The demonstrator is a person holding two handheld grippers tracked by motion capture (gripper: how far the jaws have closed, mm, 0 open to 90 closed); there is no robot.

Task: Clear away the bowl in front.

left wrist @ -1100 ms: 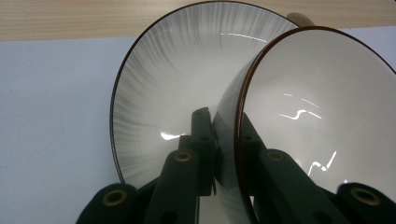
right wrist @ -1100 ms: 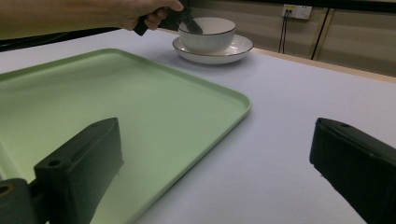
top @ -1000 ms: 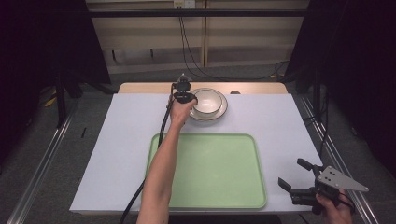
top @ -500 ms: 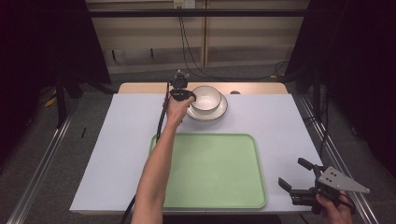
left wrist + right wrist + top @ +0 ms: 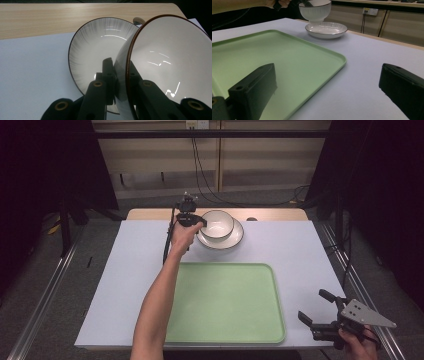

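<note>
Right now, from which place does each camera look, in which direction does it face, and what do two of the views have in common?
High view: above the person's side, facing forward and down on the table; shows both forearms, the left gripper and the right gripper.
Left gripper view: rides the left gripper, looking along its jaws clamped on the bowl rim, above the plate.
Right gripper view: rides the right gripper, low, facing across the green tray; its jaws stand apart.
All three views share the bowl and plate.

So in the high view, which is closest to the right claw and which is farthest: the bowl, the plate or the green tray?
1. Green tray, just left of the right claw.
2. Plate, far side of the table.
3. Bowl, lifted over the plate's left part, gripped by the left claw.
</note>
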